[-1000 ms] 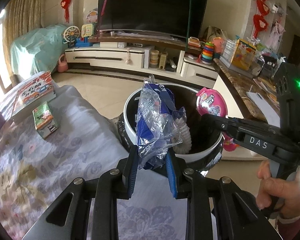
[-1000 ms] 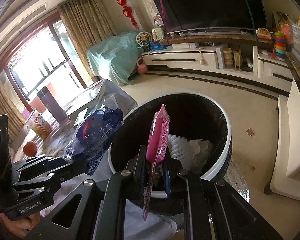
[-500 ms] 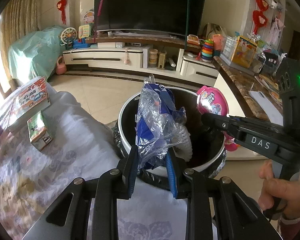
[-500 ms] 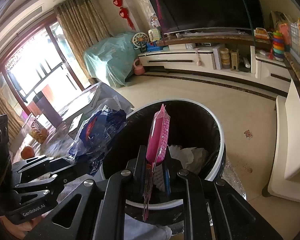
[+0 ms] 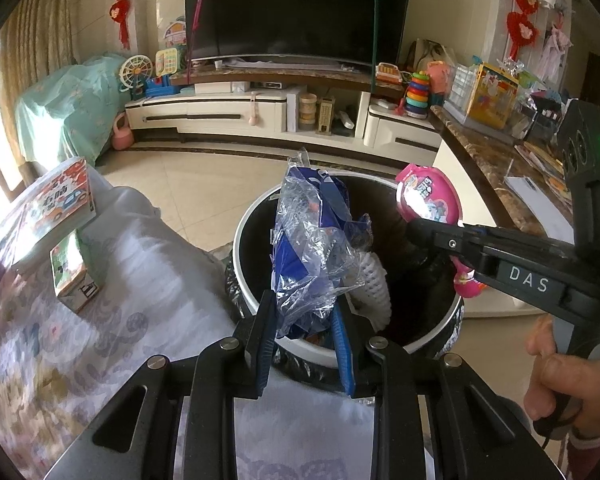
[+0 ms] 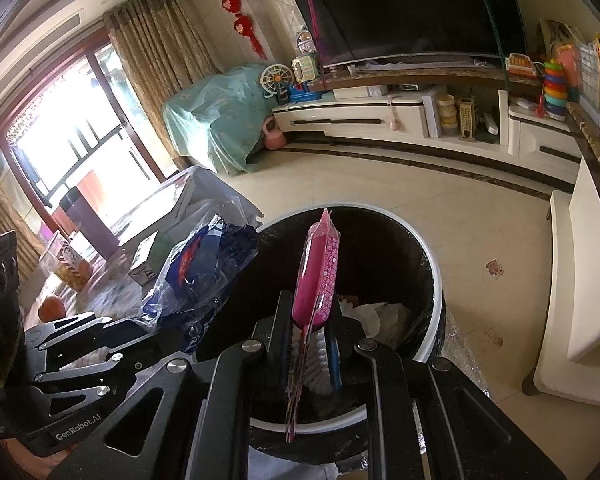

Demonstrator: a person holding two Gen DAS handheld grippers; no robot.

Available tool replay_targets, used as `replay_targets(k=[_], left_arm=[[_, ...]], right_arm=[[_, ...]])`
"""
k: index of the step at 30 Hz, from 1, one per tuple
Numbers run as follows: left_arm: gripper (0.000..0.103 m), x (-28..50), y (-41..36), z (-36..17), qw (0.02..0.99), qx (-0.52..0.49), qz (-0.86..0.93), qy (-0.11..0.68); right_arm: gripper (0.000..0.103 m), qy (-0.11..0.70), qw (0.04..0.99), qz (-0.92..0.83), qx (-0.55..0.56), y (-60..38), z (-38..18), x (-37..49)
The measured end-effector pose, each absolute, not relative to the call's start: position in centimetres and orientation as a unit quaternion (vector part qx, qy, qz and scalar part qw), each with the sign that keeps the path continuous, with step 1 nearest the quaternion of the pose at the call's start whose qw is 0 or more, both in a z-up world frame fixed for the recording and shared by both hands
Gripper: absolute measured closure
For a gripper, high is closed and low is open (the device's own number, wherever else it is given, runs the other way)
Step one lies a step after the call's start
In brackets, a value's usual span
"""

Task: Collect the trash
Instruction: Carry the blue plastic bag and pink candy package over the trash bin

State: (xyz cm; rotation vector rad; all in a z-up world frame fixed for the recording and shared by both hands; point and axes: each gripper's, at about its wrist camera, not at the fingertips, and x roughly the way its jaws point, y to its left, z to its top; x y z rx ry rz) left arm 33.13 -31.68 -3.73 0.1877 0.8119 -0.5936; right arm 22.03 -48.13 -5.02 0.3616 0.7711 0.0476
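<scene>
A round white-rimmed trash bin (image 5: 246, 236) with a black liner stands on the floor beside the table; it also shows in the right wrist view (image 6: 430, 256). My left gripper (image 5: 305, 334) is shut on a crumpled blue and clear plastic bag (image 5: 314, 240) and holds it over the bin's near rim. My right gripper (image 6: 310, 334) is shut on a flat pink package (image 6: 318, 276), upright over the bin's opening. The right gripper (image 5: 416, 228) with the pink package (image 5: 428, 200) also shows in the left wrist view. White paper trash (image 5: 374, 284) lies inside the bin.
The table with a floral cloth (image 5: 80, 344) is at the left, with a small green carton (image 5: 74, 268) and a picture box (image 5: 56, 208) on it. A snack bag (image 6: 72, 264) and an orange (image 6: 52, 308) lie further along. A TV cabinet (image 5: 260, 112) lines the far wall.
Both grippers have risen slightly and moved further over the bin, each still holding its trash. The bin sits lower in both views.
</scene>
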Motion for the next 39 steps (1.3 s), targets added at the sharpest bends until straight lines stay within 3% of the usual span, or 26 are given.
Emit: replay_targets(k=[39], left_arm=[[0.077,35.0,-34.5,-4.1,0.865,0.117,-0.273,0.405]], right_arm=[[0.088,0.402,0.901,0.017,0.163,-47.8,-5.6,24.2]])
